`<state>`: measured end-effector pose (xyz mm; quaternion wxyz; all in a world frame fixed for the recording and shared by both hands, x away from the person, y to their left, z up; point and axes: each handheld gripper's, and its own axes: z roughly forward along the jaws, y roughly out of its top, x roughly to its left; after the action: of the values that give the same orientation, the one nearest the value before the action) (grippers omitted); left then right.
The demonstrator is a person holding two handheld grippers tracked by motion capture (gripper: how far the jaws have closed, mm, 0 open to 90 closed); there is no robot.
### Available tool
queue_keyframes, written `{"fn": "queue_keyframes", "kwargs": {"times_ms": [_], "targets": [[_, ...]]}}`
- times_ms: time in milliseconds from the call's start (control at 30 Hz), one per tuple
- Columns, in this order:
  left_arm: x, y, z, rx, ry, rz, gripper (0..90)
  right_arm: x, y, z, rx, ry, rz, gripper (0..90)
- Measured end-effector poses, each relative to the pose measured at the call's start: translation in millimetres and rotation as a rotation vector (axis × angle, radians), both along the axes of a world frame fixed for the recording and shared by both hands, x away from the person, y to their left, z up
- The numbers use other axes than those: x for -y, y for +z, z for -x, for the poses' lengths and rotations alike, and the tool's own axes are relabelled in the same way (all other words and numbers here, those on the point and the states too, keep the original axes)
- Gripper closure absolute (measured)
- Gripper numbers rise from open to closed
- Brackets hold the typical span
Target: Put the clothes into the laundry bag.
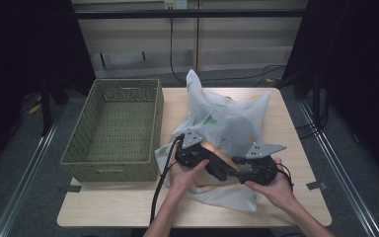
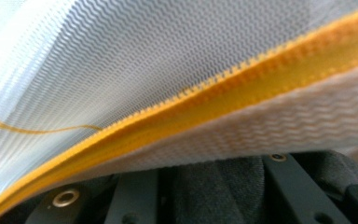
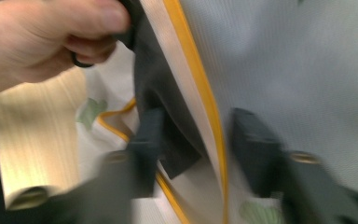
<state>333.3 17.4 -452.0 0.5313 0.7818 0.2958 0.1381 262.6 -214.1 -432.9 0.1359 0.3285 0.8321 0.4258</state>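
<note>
A woven green basket (image 1: pixel 113 129) stood empty on the left part of the pale wooden worktop (image 1: pixel 128 205), and just beside it on the right lay a crumpled white mesh bag (image 1: pixel 227 123) with green leaf prints and an orange hem. Both hands met at the near edge of this bag. The left tongs (image 1: pixel 216 167), pointing right, pinched the hem: in the left gripper view the orange hem (image 2: pixel 242 88) and the white mesh lay pressed right across the tongs' base, and the right gripper view showed the left hand (image 3: pixel 42 42) with its dark jaw clamped on that edge. The right tongs (image 1: pixel 234 168), pointing left toward the other pair, stood spread, with the orange hem (image 3: pixel 200 93) running between their two blurred black jaws and neither pad seeming to press on it. The step in hand appeared to be getting a second hold on the bag's edge, a little way along from the first, probably to straighten or fold it. The next move seemed to call for closing the right tongs squarely on the hem, then drawing the two hands apart without letting the thin mesh slip or bunch.
</note>
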Motion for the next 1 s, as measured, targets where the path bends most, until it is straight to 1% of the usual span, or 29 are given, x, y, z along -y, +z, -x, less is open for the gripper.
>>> {"fn": "queue_keyframes", "kwargs": {"times_ms": [33, 67, 100, 133, 167, 233, 267, 300, 333, 367, 400, 433, 467, 500, 533, 600, 667, 700, 733, 800, 833, 867, 900, 933, 967, 1000], "targets": [[-0.7, 0.6, -0.8, 0.001, -0.009, 0.010, 70.0, 0.3, -1.2, -1.3, -0.007, -0.013, 0.001, 66.1], [-1.1, 2.3, -0.8, 0.000, 0.001, 0.008, 70.0, 1.1, -1.6, -2.1, -0.008, -0.014, -0.005, 73.6], [-1.5, 3.1, -1.6, 0.006, -0.005, 0.016, 70.1, 2.5, -1.8, -3.0, -0.005, -0.018, -0.009, 82.4], [-1.4, 4.3, -1.9, 0.011, 0.003, 0.026, 70.1, 3.7, -1.6, -3.3, -0.007, -0.019, -0.018, 88.3], [-2.2, 5.4, -2.0, 0.007, 0.004, 0.027, 70.1, 5.4, -0.6, -3.6, -0.020, -0.015, -0.041, 89.5], [-3.2, 8.1, -3.1, 0.012, 0.012, 0.030, 70.1, 7.2, 2.4, -3.0, -0.024, -0.003, -0.073, 90.0], [-4.2, 9.9, -4.0, 0.015, 0.013, 0.039, 70.2, 7.3, 4.0, -2.4, -0.023, 0.003, -0.080, 90.0], [-4.9, 11.4, -4.1, 0.017, 0.021, 0.033, 70.2, 7.6, 7.1, -1.3, -0.021, 0.007, -0.101, 90.0], [-4.8, 12.4, -4.5, 0.021, 0.026, 0.056, 70.3, 7.7, 8.9, -1.0, -0.027, 0.015, -0.123, 90.0], [-5.5, 14.2, -5.1, 0.021, 0.030, 0.054, 70.3, 8.1, 11.9, -0.2, -0.029, 0.027, -0.140, 90.0], [-6.3, 15.8, -6.9, 0.032, 0.025, 0.057, 70.3, 8.0, 14.9, 0.9, -0.029, 0.034, -0.160, 90.0], [-6.0, 18.3, -7.0, 0.032, 0.040, 0.059, 70.4, 8.4, 17.8, 1.6, -0.032, 0.043, -0.184, 90.0], [-6.7, 21.9, -8.3, 0.042, 0.044, 0.052, 70.4, 8.9, 21.0, 2.6, -0.037, 0.051, -0.210, 90.0], [-7.1, 24.1, -9.1, 0.050, 0.047, 0.059, 70.5, 9.7, 24.8, 3.6, -0.039, 0.065, -0.243, 90.0], [-7.5, 27.1, -10.0, 0.055, 0.057, 0.062, 70.6, 10.2, 27.6, 4.6, -0.042, 0.071, -0.260, 90.0], [-7.3, 31.7, -11.5, 0.079, 0.078, 0.075, 70.7, 11.2, 34.6, 7.2, -0.038, 0.101, -0.303, 90.0], [-6.9, 32.7, -15.1, 0.079, 0.074, 0.083, 70.7, 11.8, 40.8, 9.7, -0.030, 0.118, -0.337, 90.0], [-5.6, 31.1, -16.3, 0.082, 0.077, 0.081, 70.7, 12.1, 42.7, 10.4, -0.030, 0.123, -0.343, 90.0], [-3.8, 27.9, -18.1, 0.082, 0.069, 0.081, 70.6, 12.6, 43.7, 10.7, -0.028, 0.118, -0.342, 90.0], [2.6, 18.2, -20.4, 0.069, 0.040, 0.057, 70.1, 14.4, 40.3, 8.6, -0.030, 0.108, -0.326, 90.0], [5.0, 14.9, -20.4, 0.068, 0.033, 0.030, 69.8, 15.4, 35.4, 6.1, -0.033, 0.092, -0.295, 90.0], [9.6, 9.4, -20.6, 0.063, 0.010, 0.025, 69.4, 16.1, 31.6, 4.4, -0.042, 0.082, -0.276, 90.0], [13.7, 3.9, -21.1, 0.064, -0.023, 0.013, 69.2, 17.0, 26.0, 1.6, -0.047, 0.068, -0.250, 90.0], [19.3, -1.9, -19.6, 0.058, -0.024, -0.024, 68.9, 17.9, 20.7, -0.8, -0.058, 0.060, -0.229, 90.0], [23.2, -7.0, -19.6, 0.047, -0.047, -0.026, 68.5, 19.0, 14.0, -4.2, -0.075, 0.054, -0.208, 90.0], [25.8, -11.0, -18.9, 0.049, -0.057, -0.034, 68.3, 19.8, 9.5, -6.2, -0.088, 0.047, -0.194, 90.0]]}}
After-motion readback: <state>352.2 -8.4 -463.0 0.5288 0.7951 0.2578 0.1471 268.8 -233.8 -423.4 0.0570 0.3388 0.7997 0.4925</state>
